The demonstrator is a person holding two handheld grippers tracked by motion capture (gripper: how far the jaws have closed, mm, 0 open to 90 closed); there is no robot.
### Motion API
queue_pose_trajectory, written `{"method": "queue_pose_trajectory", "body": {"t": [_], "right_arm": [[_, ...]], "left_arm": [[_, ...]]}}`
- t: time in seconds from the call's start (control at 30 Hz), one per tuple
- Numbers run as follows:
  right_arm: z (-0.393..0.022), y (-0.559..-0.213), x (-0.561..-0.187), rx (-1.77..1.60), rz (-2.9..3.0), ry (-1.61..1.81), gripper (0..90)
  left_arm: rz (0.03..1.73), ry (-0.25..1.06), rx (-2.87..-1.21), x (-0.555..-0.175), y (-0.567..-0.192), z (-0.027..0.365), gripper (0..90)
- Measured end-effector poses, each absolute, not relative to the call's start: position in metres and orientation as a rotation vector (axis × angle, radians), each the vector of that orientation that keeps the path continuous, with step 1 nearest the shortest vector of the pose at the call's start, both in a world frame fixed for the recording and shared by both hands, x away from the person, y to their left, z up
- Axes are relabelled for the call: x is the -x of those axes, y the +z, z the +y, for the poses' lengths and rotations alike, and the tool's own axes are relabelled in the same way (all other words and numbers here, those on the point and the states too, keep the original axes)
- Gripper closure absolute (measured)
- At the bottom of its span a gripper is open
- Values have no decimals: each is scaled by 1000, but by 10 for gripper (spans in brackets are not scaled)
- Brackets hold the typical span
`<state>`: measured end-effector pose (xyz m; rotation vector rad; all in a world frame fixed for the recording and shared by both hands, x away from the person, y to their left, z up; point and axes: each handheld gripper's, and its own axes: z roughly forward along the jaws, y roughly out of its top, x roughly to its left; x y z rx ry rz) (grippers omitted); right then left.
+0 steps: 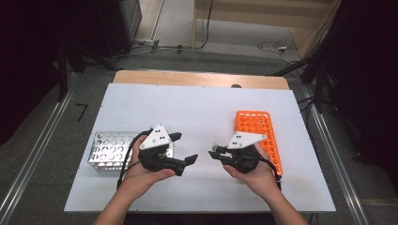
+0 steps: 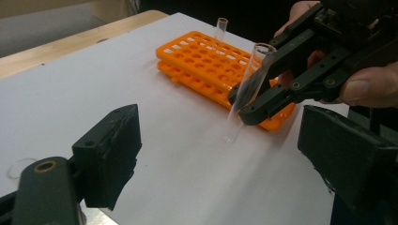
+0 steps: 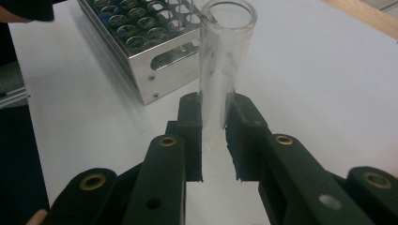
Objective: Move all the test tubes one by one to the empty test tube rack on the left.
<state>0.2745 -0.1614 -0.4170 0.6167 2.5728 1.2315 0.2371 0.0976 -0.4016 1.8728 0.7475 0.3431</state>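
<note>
My right gripper [image 1: 213, 153] is shut on a clear glass test tube [image 3: 224, 61], pinched near its lower half and held upright just above the white sheet [image 1: 187, 103]. The left gripper view shows that tube [image 2: 246, 91] tilted in the right gripper [image 2: 241, 108], in front of the orange rack [image 2: 202, 61]. My left gripper [image 1: 185, 147] is open with nothing between its pads [image 2: 112, 154] and faces the tube from the left. A second tube [image 2: 220, 28] stands in the orange rack [image 1: 263, 136].
A perforated metal rack [image 1: 108, 150] sits at the left of the sheet, behind my left hand; its holes [image 3: 141, 33] look vacant. The wooden table edge [image 1: 197, 77] runs along the far side. Cables lie on the floor beyond.
</note>
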Motion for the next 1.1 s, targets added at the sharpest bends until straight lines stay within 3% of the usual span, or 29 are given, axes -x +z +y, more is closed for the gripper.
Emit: {"method": "queue_pose_trajectory", "body": {"t": [0.43,0.8,1.1], "right_arm": [[-141,-426,-265,-540,2629,1198,737],[-133,-428,-259,-489,2656,1188,737],[-130,-425,-256,-466,2661,1197,737]], "left_arm": [[676,310,-1910,-234,-407,84,488],[645,309,-1928,-232,-410,76,652],[616,320,-1948,-230,-411,73,729]]}}
